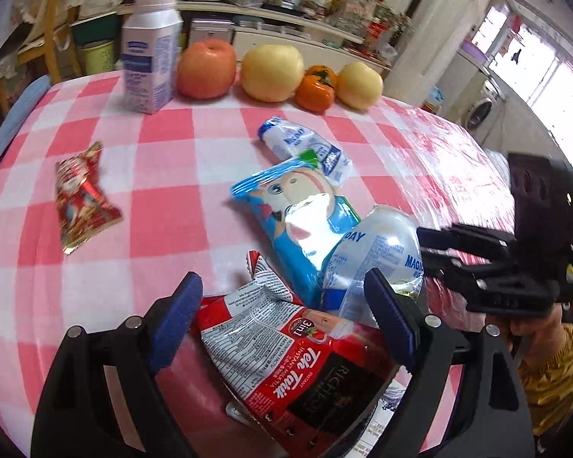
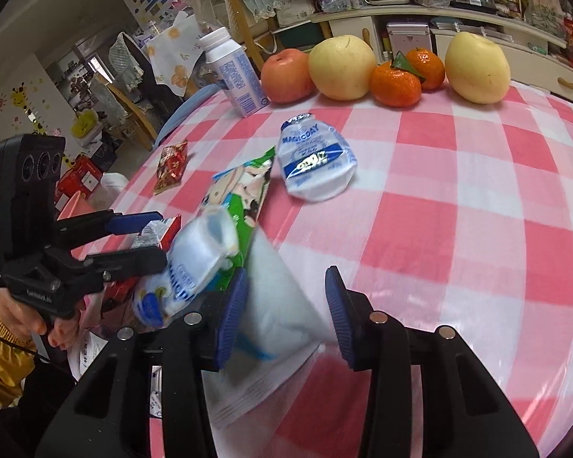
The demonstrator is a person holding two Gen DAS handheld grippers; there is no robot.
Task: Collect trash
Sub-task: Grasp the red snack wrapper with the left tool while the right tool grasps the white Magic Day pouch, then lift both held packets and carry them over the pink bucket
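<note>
My left gripper [image 1: 284, 320] is shut on a red Teh Tarik packet [image 1: 305, 366] that spans its blue pads near the table's front edge. In the right wrist view the left gripper [image 2: 160, 236] shows at the left. My right gripper [image 2: 286, 305] is shut on a white Magicday pouch [image 2: 187, 278], with pale film filling the gap between its pads. Seen from the left wrist, the right gripper [image 1: 420, 248] grips that pouch [image 1: 378, 252] at its right side. A blue cartoon wrapper [image 1: 298, 225] lies under it. A second white pouch [image 2: 313, 160] and a red candy wrapper [image 1: 82, 198] lie loose.
At the far edge of the pink checked tablecloth [image 2: 458, 210] stand a white milk bottle [image 1: 149, 49], an apple [image 1: 206, 68], two pears [image 1: 273, 72] and tangerines [image 2: 395, 84]. A hand with a yellow sleeve [image 2: 4, 343] holds the left gripper. Chairs and cluttered shelves stand behind.
</note>
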